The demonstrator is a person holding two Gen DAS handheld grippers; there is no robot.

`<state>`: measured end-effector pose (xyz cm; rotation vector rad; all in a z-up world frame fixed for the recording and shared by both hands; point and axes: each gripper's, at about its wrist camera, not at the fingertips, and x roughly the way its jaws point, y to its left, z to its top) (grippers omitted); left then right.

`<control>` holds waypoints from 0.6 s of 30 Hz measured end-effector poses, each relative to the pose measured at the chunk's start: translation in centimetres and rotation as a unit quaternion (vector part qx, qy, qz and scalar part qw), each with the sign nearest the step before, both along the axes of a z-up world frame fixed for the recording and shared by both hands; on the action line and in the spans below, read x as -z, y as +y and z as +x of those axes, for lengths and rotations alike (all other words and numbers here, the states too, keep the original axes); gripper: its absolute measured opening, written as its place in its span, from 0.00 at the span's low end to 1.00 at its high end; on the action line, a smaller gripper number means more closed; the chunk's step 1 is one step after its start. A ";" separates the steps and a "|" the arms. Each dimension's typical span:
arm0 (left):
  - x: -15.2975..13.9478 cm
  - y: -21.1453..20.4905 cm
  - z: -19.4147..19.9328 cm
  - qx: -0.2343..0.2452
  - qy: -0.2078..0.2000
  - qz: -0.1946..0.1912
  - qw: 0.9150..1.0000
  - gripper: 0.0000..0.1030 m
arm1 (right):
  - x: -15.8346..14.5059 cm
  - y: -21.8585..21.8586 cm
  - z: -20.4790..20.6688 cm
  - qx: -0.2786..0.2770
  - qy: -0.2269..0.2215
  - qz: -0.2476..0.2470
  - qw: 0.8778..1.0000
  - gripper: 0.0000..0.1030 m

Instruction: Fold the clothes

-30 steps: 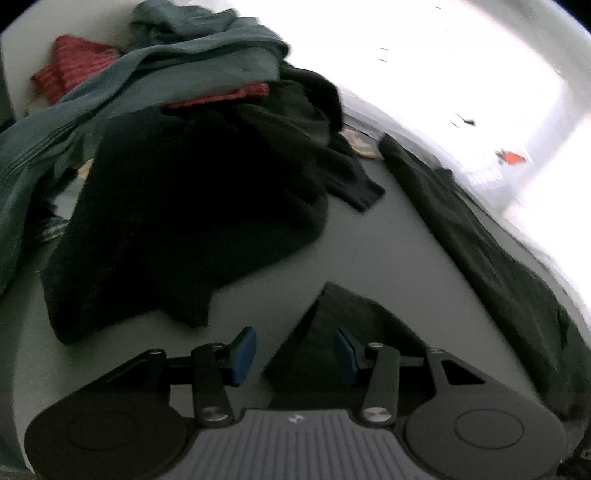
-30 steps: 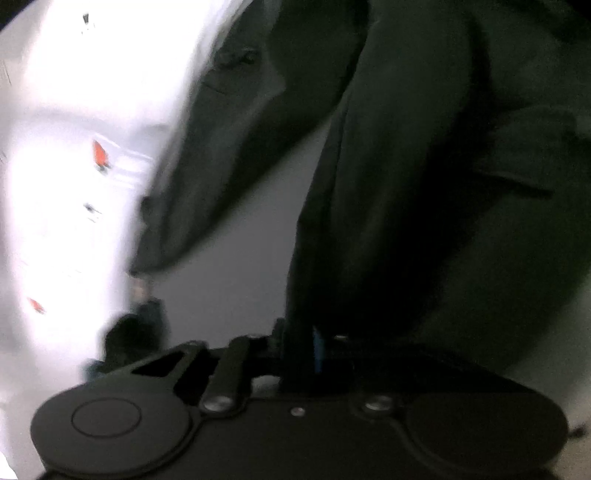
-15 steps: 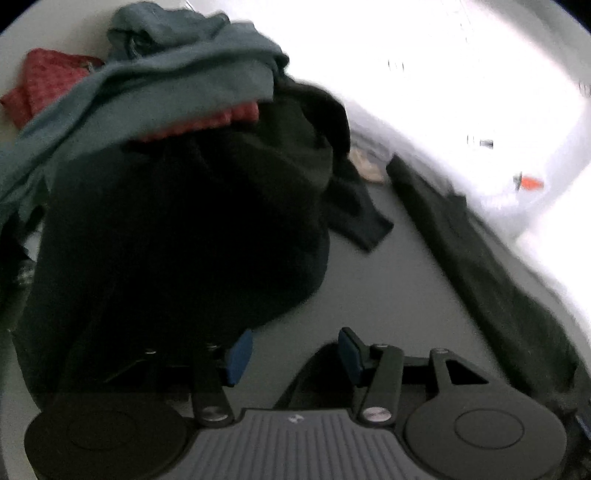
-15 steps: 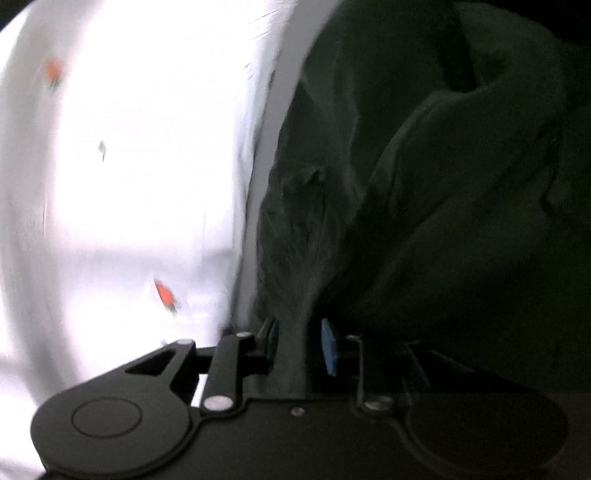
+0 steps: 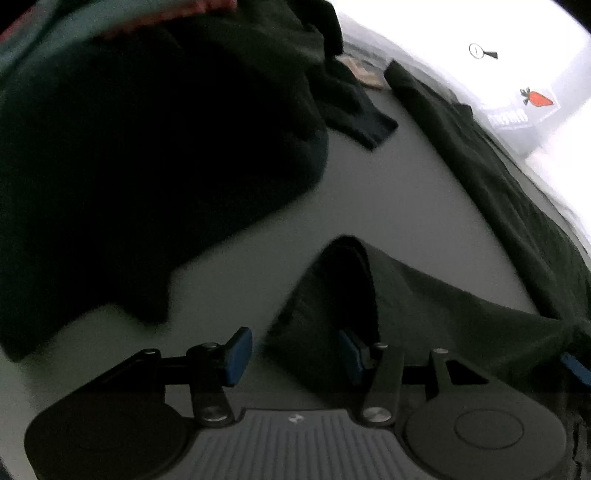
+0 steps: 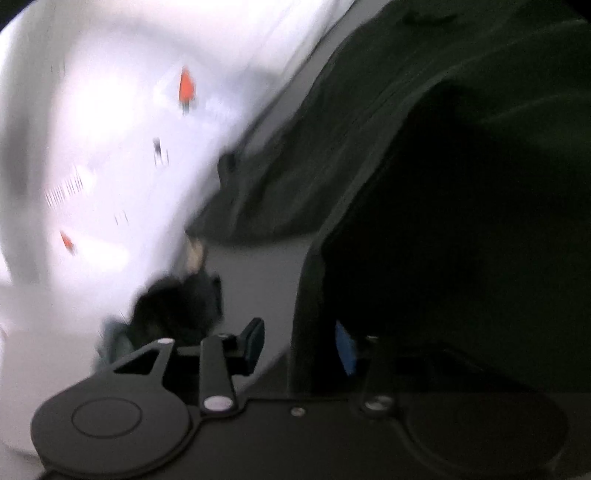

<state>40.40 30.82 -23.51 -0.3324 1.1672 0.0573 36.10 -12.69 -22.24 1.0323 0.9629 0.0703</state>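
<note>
A dark green garment (image 5: 461, 317) lies spread on the grey table (image 5: 388, 192), one folded corner poking up toward me. My left gripper (image 5: 293, 354) hovers low over that corner, open, with the corner between its blue pads (image 5: 236, 354) and the left pad clear of the cloth. In the right wrist view the same dark green garment (image 6: 424, 129) fills the right side. Its edge hangs between the fingers of my right gripper (image 6: 300, 347), whose jaws are opening; the left pad (image 6: 255, 343) stands off the fabric.
A heap of black clothing (image 5: 147, 166) covers the left of the table, with teal and red cloth (image 5: 166, 18) on top at the back. A black sleeve (image 5: 362, 122) trails toward the middle. A bright white surface with orange carrot prints (image 5: 539, 98) lies beyond the table edge.
My left gripper has sunk closer to the table and the garment's corner. My right gripper, shut on the garment's edge before, has spread its jaws and swung sideways.
</note>
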 end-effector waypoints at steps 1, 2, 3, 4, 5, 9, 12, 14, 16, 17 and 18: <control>0.4 -0.1 0.2 0.001 0.001 -0.004 1.000 0.51 | 0.3 0.8 0.7 -0.017 0.012 -0.009 1.000 0.43; 0.8 -0.3 0.5 0.005 0.006 0.004 1.000 0.51 | 0.7 1.3 1.4 -0.031 0.024 -0.016 0.999 0.42; 1.0 -0.7 0.9 0.016 0.010 0.016 1.000 0.50 | 1.1 1.9 2.1 -0.046 0.036 -0.022 0.998 0.32; 1.1 -0.9 1.1 0.023 0.008 0.024 0.999 0.50 | 1.4 2.2 2.9 -0.063 0.041 -0.020 0.997 0.24; 1.1 -1.1 1.4 0.030 0.006 0.031 0.999 0.49 | 1.5 2.5 3.6 -0.076 0.044 -0.017 0.996 0.17; 1.2 -1.1 2.0 0.035 0.007 0.032 0.999 0.41 | -0.1 1.6 7.0 -0.053 -0.004 0.016 0.998 0.13; 1.2 -0.4 2.1 0.028 0.004 0.016 0.999 0.41 | 0.6 -1.2 8.5 0.053 -0.010 0.114 0.992 0.21; 1.2 0.0 2.1 0.018 0.002 -0.021 1.000 0.41 | 1.7 -2.6 8.9 0.125 -0.008 0.174 0.977 0.30; 1.3 0.1 1.9 0.014 0.003 -0.022 1.000 0.37 | 2.2 -3.5 8.6 0.164 -0.017 0.205 0.965 0.37; 1.2 0.0 1.8 0.020 0.000 -0.020 1.000 0.37 | 2.1 -4.1 7.9 0.168 -0.022 0.203 0.964 0.38; 1.2 -0.1 1.7 0.022 -0.001 -0.018 1.000 0.37 | 2.1 -4.7 7.3 0.171 -0.026 0.201 0.964 0.39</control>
